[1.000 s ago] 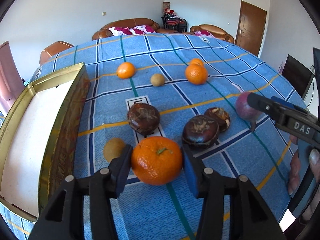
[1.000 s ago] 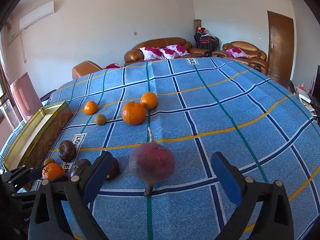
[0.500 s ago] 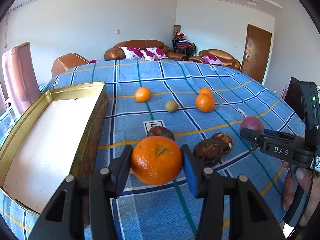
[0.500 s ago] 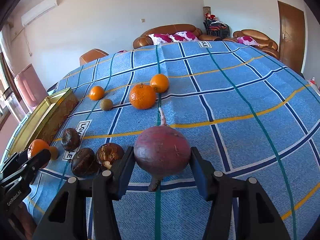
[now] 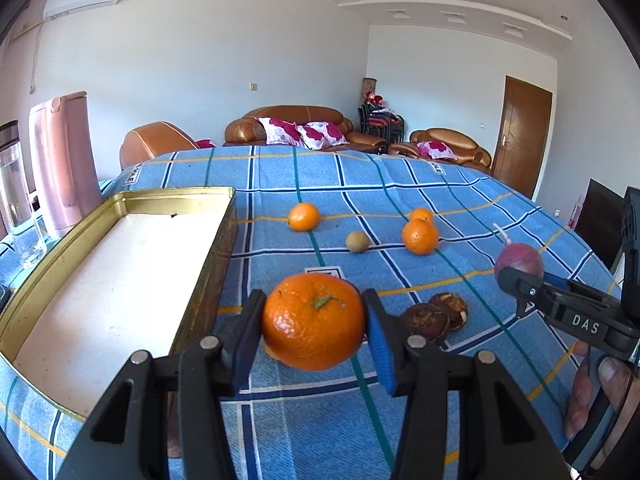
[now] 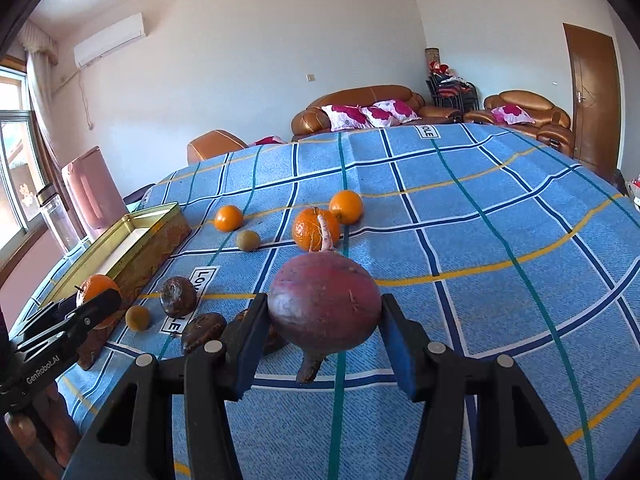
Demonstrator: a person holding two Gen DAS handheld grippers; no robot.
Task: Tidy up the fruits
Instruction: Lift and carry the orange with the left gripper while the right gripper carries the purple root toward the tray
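Observation:
My left gripper (image 5: 314, 316) is shut on a large orange (image 5: 308, 332) and holds it above the blue checked cloth, just right of the gold tin tray (image 5: 188, 196). The tray's pale floor is bare. My right gripper (image 6: 324, 314) is shut on a dark red beet (image 6: 324, 300), its thin root pointing up. From the left wrist view the beet (image 5: 520, 258) hangs at the right. Three oranges (image 5: 304, 217) (image 5: 420, 237) (image 5: 421, 215), a brownish round fruit (image 5: 357, 241) and dark brown fruits (image 5: 426, 320) lie on the cloth.
A pink jug (image 5: 64, 156) and a clear bottle (image 5: 16, 200) stand left of the tray. A small brown fruit (image 6: 137, 317) and a dark one (image 6: 178, 297) lie near the tray's side. A dark screen (image 5: 600, 216) stands beyond the table's right edge.
The right jaws closed onto the beet, which now sits off the cloth. The left gripper rose with the orange and tilted up, so the tray shows more fully.

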